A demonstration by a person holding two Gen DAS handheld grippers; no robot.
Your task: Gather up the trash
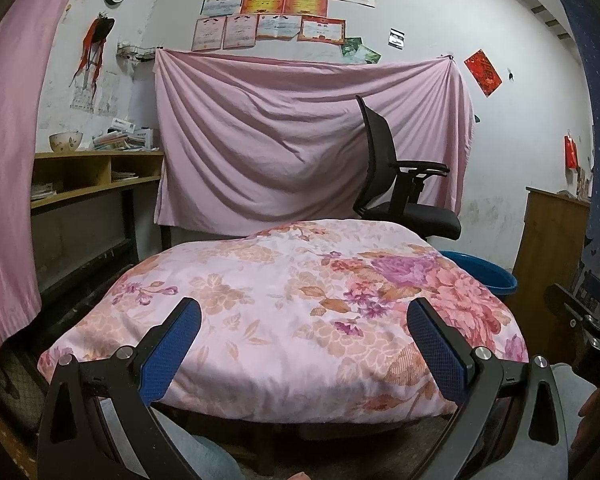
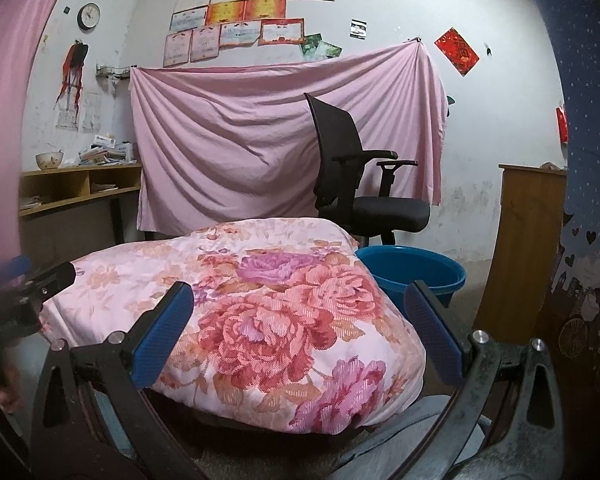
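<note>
A: Where do the two grippers stand?

B: The left gripper [image 1: 304, 316] sits low in the frame with its blue-padded fingers [image 1: 170, 354] spread wide, nothing between them. The right gripper [image 2: 300, 304] is the same: fingers [image 2: 162, 338] wide apart and empty.

A: What lies ahead of them?

B: A floral quilt [image 1: 284, 304] heaped on a worktop fills the middle of both views. Behind it, right of centre, stands a black office chair [image 2: 352, 168] against a pink sheet [image 1: 260, 136] hung on the wall. A blue basin [image 2: 416, 276] sits on the floor just right of the quilt.

A: And the trash?

B: I cannot pick out any loose trash. The one cluttered spot is a wooden shelf [image 1: 96, 168] at centre left, carrying a bowl [image 1: 65, 141] and stacked papers.
</note>
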